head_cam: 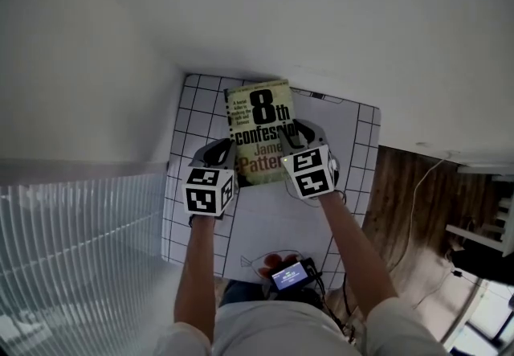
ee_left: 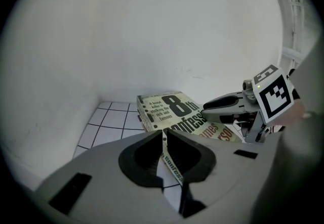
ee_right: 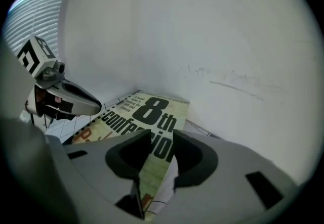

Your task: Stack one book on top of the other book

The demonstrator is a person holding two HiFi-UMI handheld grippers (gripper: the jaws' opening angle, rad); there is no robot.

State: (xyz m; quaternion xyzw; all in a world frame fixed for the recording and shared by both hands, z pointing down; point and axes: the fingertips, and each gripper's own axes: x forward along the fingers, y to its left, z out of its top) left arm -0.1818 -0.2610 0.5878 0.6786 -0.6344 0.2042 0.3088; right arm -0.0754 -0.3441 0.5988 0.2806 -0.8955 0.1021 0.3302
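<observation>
A small lit screen point(head_cam: 291, 274) hung at the person's chest, just under the head camera, between the two bare forearms. Beyond it, on the white gridded desk point(head_cam: 189, 117), lay the book point(head_cam: 259, 125), its green cover up with "8th confession" in black print and its far end close to the white wall point(head_cam: 337, 17). The left gripper point(head_cam: 218, 152) met the book at its near left edge. In the left gripper view its jaws were clenched almost together on a thin printed edge of the book. The right gripper point(head_cam: 299, 132) sat at the near right edge, its jaws set wider and grasping the book's corner, with cover and white pages between them. Whether a second book lay underneath could not be told.
</observation>
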